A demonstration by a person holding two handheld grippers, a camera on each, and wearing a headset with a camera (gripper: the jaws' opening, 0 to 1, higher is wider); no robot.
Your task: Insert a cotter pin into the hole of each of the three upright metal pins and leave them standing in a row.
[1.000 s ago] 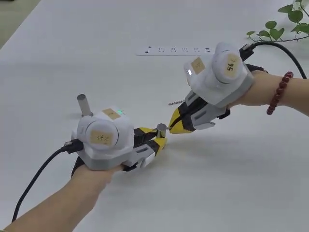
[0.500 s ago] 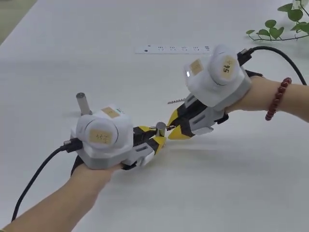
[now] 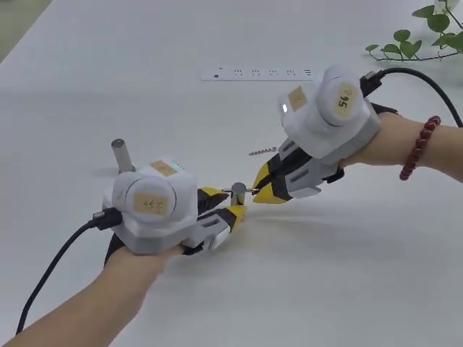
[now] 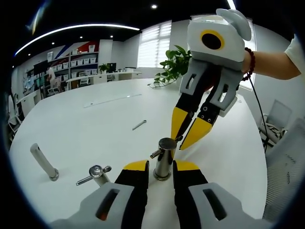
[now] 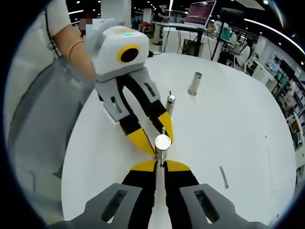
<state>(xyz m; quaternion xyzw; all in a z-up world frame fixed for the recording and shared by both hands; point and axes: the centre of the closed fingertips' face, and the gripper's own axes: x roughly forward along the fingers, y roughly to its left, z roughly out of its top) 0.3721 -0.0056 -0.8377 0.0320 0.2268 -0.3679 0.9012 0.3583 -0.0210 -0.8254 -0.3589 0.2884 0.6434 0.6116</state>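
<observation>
An upright metal pin stands near the table's middle, and my left gripper is shut on its base. My right gripper comes in from the right, shut on a cotter pin. The cotter pin runs through the hole near the pin's top, and its end sticks out on the far side. In the right gripper view the pin's round top sits just beyond my shut jaws. A second pin carries a cotter pin. A third, bare pin stands to the left.
A loose cotter pin lies on the white table behind the grippers. A white power strip lies further back. Plant leaves reach in at the back right. Cables trail from both grippers.
The right gripper has pushed the cotter pin leftward through the pin's hole; its end now pokes out on the left side. The left gripper has kept hold of the pin.
</observation>
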